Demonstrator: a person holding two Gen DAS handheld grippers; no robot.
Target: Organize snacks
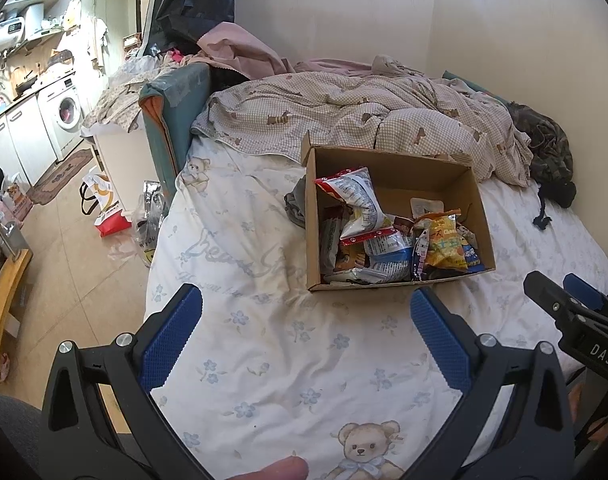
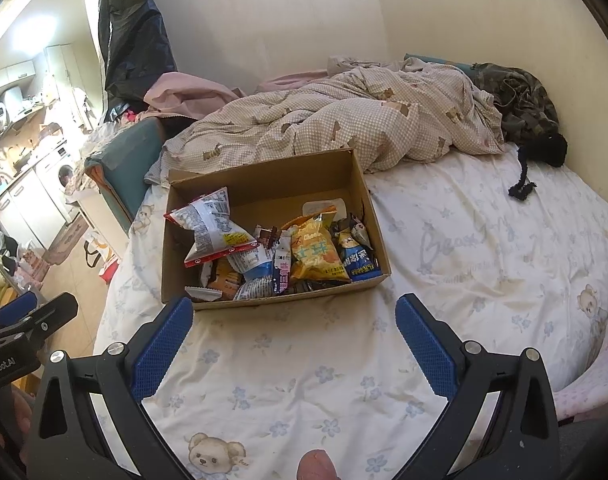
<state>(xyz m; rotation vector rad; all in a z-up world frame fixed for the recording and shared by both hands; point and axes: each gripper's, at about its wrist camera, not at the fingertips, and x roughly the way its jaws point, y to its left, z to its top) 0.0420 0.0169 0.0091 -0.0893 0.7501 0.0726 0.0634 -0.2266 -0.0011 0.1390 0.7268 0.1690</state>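
The left gripper (image 1: pixel 306 312) hung over the white floral bedsheet (image 1: pixel 263 352) with its blue-padded tongs spread wide and nothing between them, short of the open brown cardboard box (image 1: pixel 400 168) that sat on the bed. At the box's left end a crumpled white-and-red foil snack bag (image 2: pixel 209 226) stood propped above the rest. It looked light and puffy, likely slick and easily crushed, so a gentle pinch on its crimped top seam seemed the safest hold. Beneath it lay flatter blue-and-white packets (image 2: pixel 251 264), loosely heaped. Toward the middle rested a yellow-orange chip bag (image 2: pixel 316 256), also air-filled and soft, best taken by an edge rather than its belly. At the right end a blue packet with a cartoon bear (image 2: pixel 354 258) leaned against the box wall. The far half of the box floor was mostly bare, holding only a small pale sealed cup (image 2: pixel 324 208). The right gripper (image 2: pixel 293 320) hovered just before the box's near wall, its tongs likewise parted wide and holding nothing.
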